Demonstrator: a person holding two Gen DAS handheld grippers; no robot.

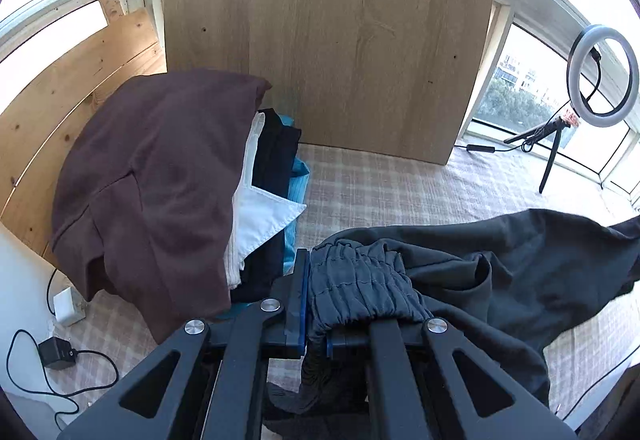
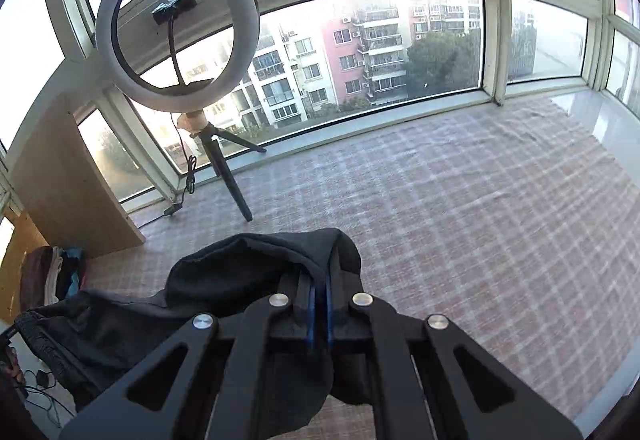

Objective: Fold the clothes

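A dark grey garment with an elastic waistband (image 1: 360,280) hangs between my two grippers above the checked cloth (image 1: 380,184). My left gripper (image 1: 316,292) is shut on the gathered waistband. The garment's body (image 1: 540,264) trails off to the right. In the right wrist view my right gripper (image 2: 320,300) is shut on the other end of the same garment (image 2: 260,268), which drapes over the fingers and sags down to the left. The waistband end shows at far left (image 2: 36,328).
A pile of clothes, brown (image 1: 152,176) on top over white, black and blue, lies at the left. A wooden board (image 1: 328,40) stands behind. A ring light on a tripod (image 2: 176,40) stands by the window. Cables and a power adapter (image 1: 58,354) lie at lower left.
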